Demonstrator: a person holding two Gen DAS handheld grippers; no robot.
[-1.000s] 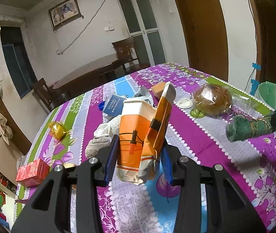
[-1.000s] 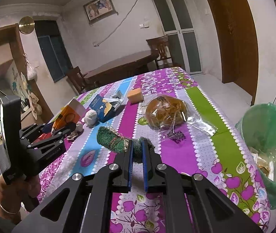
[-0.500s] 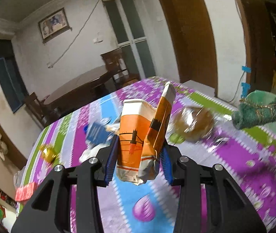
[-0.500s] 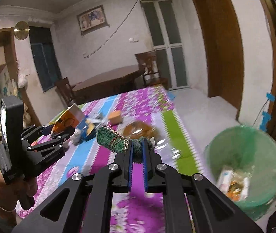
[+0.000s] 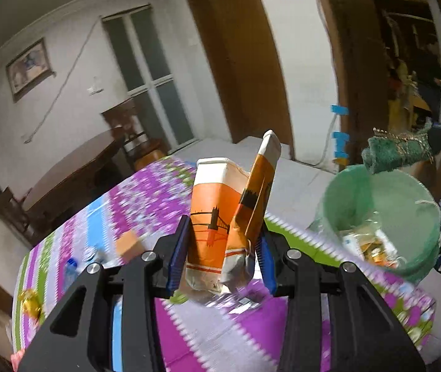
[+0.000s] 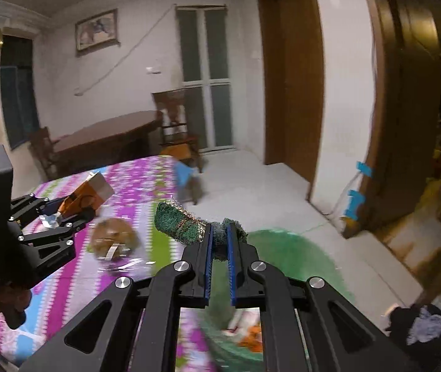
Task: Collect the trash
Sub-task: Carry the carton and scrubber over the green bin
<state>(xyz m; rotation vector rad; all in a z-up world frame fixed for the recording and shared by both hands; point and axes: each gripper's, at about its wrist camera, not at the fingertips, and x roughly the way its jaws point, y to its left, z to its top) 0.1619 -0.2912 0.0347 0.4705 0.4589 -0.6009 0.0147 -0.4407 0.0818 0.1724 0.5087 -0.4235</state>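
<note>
Gripping an orange carton [image 5: 220,217], left claw [image 5: 223,257] sits above the worktop [image 5: 127,210]. Right claw [image 6: 219,248] pinches a green scourer [image 6: 183,223] over the bin [image 5: 406,217].

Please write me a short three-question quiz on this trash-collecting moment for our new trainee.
1. True or false: the left hand-held gripper grips an orange carton.
2. What does the right hand-held gripper hold? A) a glass bottle B) a green scouring pad C) a red box
3. Fill in: in the left wrist view the pad hangs above the rim of the green ____.

Key
1. True.
2. B, the green scouring pad.
3. Bin: the green bin already holds trash.
</note>
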